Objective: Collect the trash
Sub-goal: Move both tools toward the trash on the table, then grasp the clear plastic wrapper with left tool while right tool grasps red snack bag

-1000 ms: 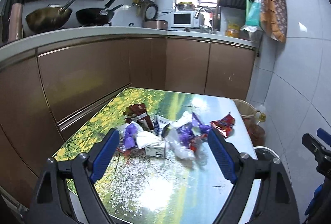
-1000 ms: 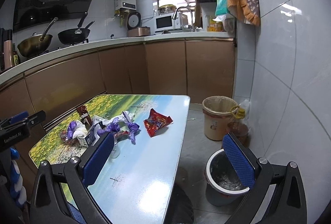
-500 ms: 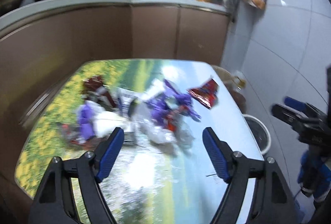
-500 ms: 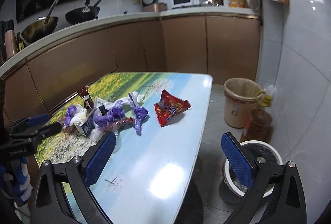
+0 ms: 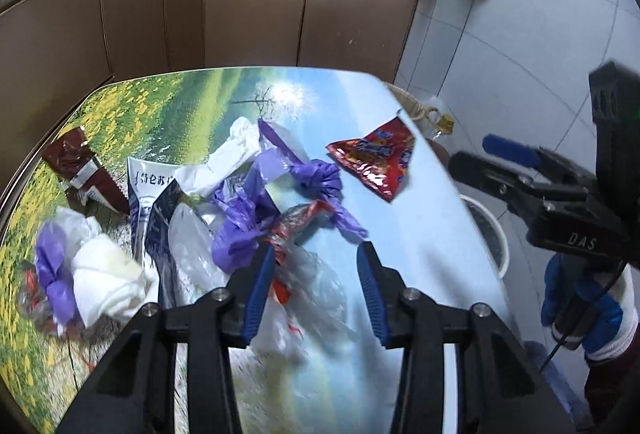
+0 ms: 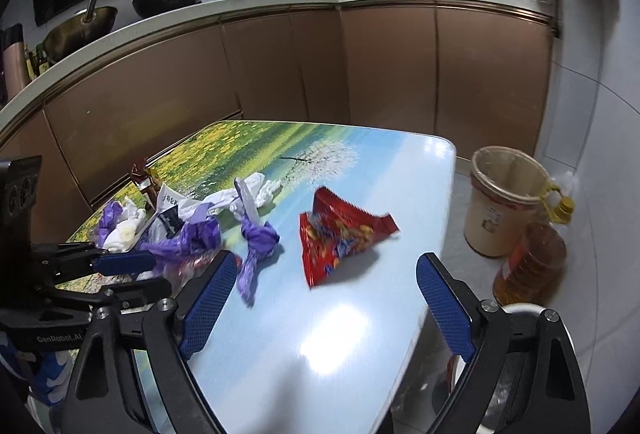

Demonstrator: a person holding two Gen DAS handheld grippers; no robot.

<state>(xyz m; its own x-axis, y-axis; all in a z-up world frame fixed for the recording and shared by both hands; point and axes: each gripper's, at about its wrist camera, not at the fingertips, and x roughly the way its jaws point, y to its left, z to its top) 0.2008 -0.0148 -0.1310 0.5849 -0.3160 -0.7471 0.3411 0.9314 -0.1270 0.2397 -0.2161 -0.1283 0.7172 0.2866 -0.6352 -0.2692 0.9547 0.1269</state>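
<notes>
A heap of trash lies on the landscape-print table: purple bags, white tissue, a clear plastic bag, a dark red packet. A red snack packet lies apart to the right; it also shows in the right wrist view. My left gripper is open, low over the clear plastic bag at the heap's near edge. My right gripper is open and empty, above the table's near right part, short of the red packet.
A white bin stands on the floor right of the table. A beige lined bin and an oil bottle stand further back by the wall. Brown cabinets run behind the table.
Both grippers have moved forward and down toward the table. The left one has narrowed its opening and come close over the heap. The right one has come nearer the red packet.
</notes>
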